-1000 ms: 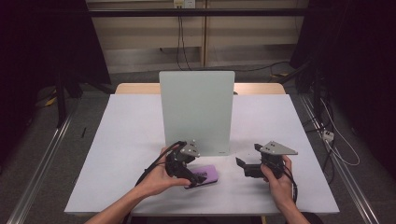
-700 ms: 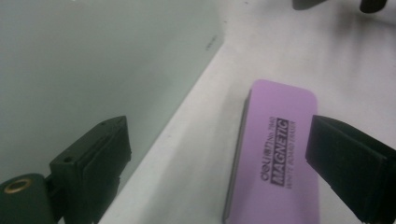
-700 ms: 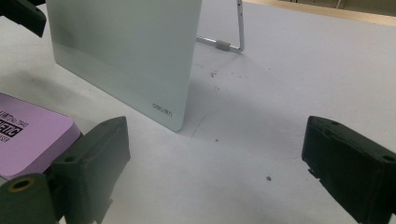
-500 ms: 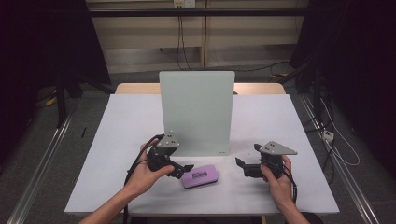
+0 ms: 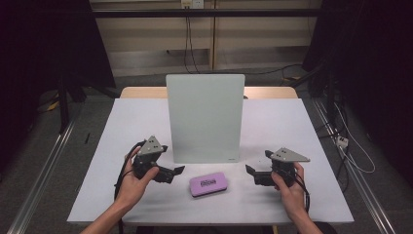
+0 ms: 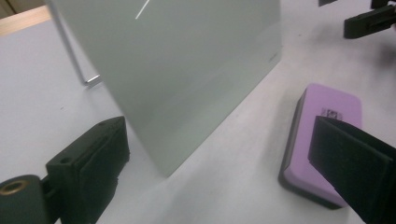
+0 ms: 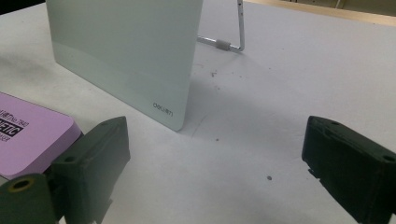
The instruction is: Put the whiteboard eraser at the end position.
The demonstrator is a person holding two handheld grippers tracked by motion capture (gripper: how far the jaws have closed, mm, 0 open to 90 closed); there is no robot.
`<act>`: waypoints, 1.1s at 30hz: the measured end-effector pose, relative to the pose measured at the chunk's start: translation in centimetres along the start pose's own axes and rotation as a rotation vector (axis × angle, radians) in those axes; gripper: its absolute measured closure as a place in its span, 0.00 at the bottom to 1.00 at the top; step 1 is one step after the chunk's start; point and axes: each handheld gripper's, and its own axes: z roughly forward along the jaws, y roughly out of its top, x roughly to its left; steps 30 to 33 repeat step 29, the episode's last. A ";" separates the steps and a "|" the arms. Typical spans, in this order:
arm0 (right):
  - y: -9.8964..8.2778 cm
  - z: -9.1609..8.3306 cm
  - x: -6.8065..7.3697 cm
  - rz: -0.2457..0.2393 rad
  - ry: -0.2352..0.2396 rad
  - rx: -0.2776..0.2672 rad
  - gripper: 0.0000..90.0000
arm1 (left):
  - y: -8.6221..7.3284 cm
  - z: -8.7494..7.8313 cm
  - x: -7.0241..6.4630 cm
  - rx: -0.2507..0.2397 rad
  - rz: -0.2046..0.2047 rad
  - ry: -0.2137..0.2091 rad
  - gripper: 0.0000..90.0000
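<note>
Purple eraser [image 5: 208, 185] lies flat on the counter [image 5: 292, 126], just in front of the upright whiteboard [image 5: 204, 117] and between the two grippers, touched by neither. Left gripper [image 5: 176, 171] has just been opening and now stands released with nothing between its jaws; compared with a second ago it has drawn back to the left of the eraser, which it leaves behind. Right gripper [image 5: 250, 171] hovers released to the right of the eraser; judged: placement done, hands retreating.

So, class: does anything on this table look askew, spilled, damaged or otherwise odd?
Little stands out. The flat purple eraser lies slightly skewed to the table's front edge, before the upright pale green board. Small dark specks dot the tabletop nearby.
</note>
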 end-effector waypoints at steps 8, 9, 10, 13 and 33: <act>-0.1 -0.1 0.0 0.005 -0.007 0.001 0.09 | -2.4 -1.9 0.9 -0.027 -0.049 0.082 0.06; -0.1 -0.1 0.0 0.006 -0.008 0.002 0.09 | -2.8 -2.2 1.1 -0.035 -0.065 0.089 0.06; -0.2 -0.1 0.0 0.007 -0.008 0.006 0.09 | -3.1 -2.4 1.3 -0.044 -0.086 0.098 0.06; -0.3 -0.2 0.0 0.009 -0.012 0.010 0.09 | -3.8 -2.9 2.0 -0.057 -0.134 0.106 0.06; -0.6 -0.8 -0.3 0.017 -0.027 0.005 0.09 | -5.5 -3.6 3.6 -0.107 -0.200 0.183 0.05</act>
